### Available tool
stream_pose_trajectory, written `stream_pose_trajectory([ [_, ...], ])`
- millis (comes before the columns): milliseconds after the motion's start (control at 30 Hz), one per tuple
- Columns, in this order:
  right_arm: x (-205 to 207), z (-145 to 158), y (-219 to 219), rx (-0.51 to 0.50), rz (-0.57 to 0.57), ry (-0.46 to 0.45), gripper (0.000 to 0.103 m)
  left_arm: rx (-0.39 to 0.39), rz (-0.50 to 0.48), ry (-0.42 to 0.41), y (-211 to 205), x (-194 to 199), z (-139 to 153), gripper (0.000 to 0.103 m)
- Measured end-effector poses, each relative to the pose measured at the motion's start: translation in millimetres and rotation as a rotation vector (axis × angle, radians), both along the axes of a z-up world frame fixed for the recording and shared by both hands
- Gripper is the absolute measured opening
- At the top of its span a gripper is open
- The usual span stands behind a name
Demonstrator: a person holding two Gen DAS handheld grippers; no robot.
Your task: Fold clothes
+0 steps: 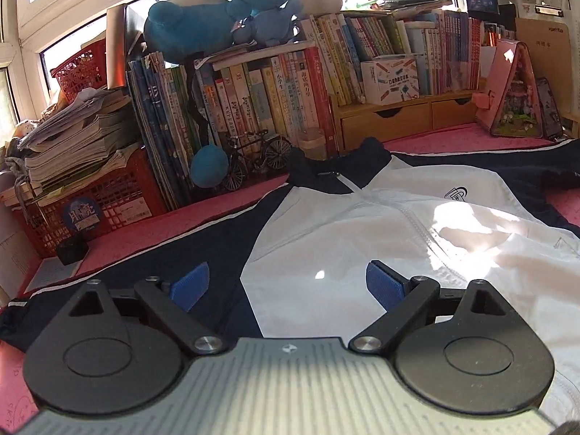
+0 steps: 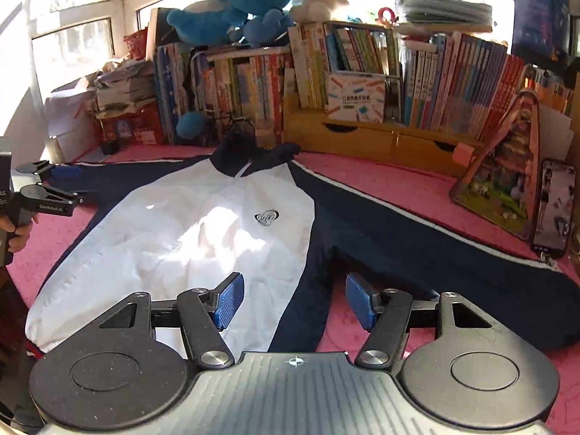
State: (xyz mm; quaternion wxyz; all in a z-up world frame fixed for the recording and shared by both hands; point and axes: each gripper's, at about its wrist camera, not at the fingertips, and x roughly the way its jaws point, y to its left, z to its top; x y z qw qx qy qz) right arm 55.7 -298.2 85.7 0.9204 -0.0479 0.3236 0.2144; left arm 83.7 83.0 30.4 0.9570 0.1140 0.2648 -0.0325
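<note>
A white jacket with navy sleeves and collar (image 2: 188, 228) lies flat, front up, on the pink mat (image 2: 398, 185), both sleeves spread outward. In the left wrist view the same jacket (image 1: 326, 239) fills the middle. My left gripper (image 1: 288, 284) hovers open above the seam between the left navy sleeve and the white chest, nothing between its blue pads. My right gripper (image 2: 293, 299) is open over the jacket's right side near the armpit, holding nothing. The left gripper (image 2: 54, 188) also shows at the left edge of the right wrist view, in a hand.
Rows of books (image 1: 275, 90) and a wooden drawer shelf (image 2: 362, 134) line the back, with plush toys (image 1: 203, 18) on top. A red crate with paper stacks (image 1: 90, 195) stands left, a model bicycle (image 1: 253, 156) by the collar. A triangular display (image 2: 504, 181) and a phone (image 2: 552, 210) sit right.
</note>
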Motion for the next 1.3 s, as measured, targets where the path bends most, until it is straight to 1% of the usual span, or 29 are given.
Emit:
stream_pose_trajectory([
  [33,30.3,-2.5,13.7,0.012,0.012,-0.020,0.061,-0.016,-0.003,0.003,-2.2,15.0,-2.4,0.095],
  [67,64.0,-9.2,27.2,0.038,0.011,-0.005,0.055,-0.035,-0.006,0.007,-4.3,29.9,-5.1,0.095],
  [100,97.4,-18.7,42.6,0.062,0.002,0.025,0.044,-0.065,-0.005,0.015,-5.2,44.5,-10.8,0.095],
  [133,131.5,-29.0,56.1,0.089,-0.009,0.060,0.040,-0.080,-0.011,0.023,-6.1,54.8,-15.8,0.095],
  [167,163.6,-41.1,70.7,0.111,-0.014,0.088,0.032,-0.093,-0.018,0.031,-6.9,64.5,-20.7,0.095],
  [200,195.2,-53.5,85.4,0.128,-0.022,0.113,0.029,-0.091,-0.026,0.028,-8.5,73.6,-22.4,0.095],
  [233,223.1,-66.5,99.3,0.115,-0.040,0.119,0.028,-0.086,-0.035,0.023,-10.1,82.6,-23.8,0.095],
  [300,262.5,-86.2,117.3,0.037,-0.082,0.108,0.027,-0.087,-0.064,0.008,-11.0,103.6,-19.3,0.095],
  [367,290.4,-107.5,122.4,-0.022,-0.114,0.114,0.027,-0.115,-0.111,0.015,-12.3,130.2,-14.4,0.097],
  [400,296.7,-117.4,116.1,-0.005,-0.114,0.119,0.027,-0.121,-0.134,0.014,-16.2,145.7,-13.8,0.097],
  [500,299.1,-138.4,92.9,0.098,-0.111,0.143,0.027,-0.121,-0.179,0.022,-35.0,192.5,-17.4,0.097],
  [600,292.0,-146.5,80.0,0.137,-0.097,0.099,0.025,-0.130,-0.242,0.038,-58.8,231.0,-25.9,0.096],
  [667,284.1,-151.0,81.8,0.119,-0.073,0.043,0.026,-0.122,-0.277,0.045,-76.9,249.7,-32.6,0.096],
  [733,280.2,-152.5,85.5,0.096,-0.053,0.016,0.030,-0.093,-0.305,0.048,-92.8,264.5,-39.4,0.096],
  [767,280.1,-152.7,85.8,0.098,-0.045,0.018,0.034,-0.066,-0.304,0.053,-101.0,271.9,-43.7,0.096],
  [833,282.2,-152.1,83.6,0.133,-0.039,0.030,0.038,-0.016,-0.294,0.065,-116.0,285.7,-52.6,0.096],
  [867,283.2,-151.8,80.2,0.161,-0.038,0.041,0.039,-0.008,-0.293,0.074,-121.5,291.1,-56.6,0.096],
  [900,284.3,-151.6,76.8,0.190,-0.038,0.051,0.041,-0.027,-0.306,0.095,-124.4,294.7,-59.5,0.096],
  [933,285.7,-152.3,73.6,0.215,-0.037,0.061,0.041,-0.049,-0.320,0.118,-127.0,298.0,-62.2,0.091],
  [967,287.2,-153.0,70.5,0.241,-0.036,0.070,0.041,-0.070,-0.335,0.142,-129.7,301.2,-64.9,0.081],
  [1000,289.0,-153.7,68.1,0.262,-0.037,0.078,0.041,-0.082,-0.349,0.176,-133.4,303.9,-68.5,0.062],
  [1067,292.4,-155.1,63.5,0.303,-0.039,0.093,0.041,-0.032,-0.313,0.200,-140.7,305.9,-76.8,0.044],
  [1133,293.5,-155.2,62.3,0.318,-0.041,0.098,0.041,-0.026,-0.297,0.193,-141.2,305.8,-79.4,0.035],
  [1167,293.5,-155.0,62.4,0.318,-0.041,0.098,0.041,-0.043,-0.277,0.191,-138.0,307.6,-78.4,0.027],
  [1200,293.5,-154.8,62.5,0.318,-0.041,0.098,0.041,-0.061,-0.256,0.190,-134.4,309.6,-77.1,0.022],
  [1300,292.6,-154.4,64.9,0.303,-0.041,0.093,0.041,-0.162,-0.201,0.196,-118.4,318.3,-72.0,0.014],
])
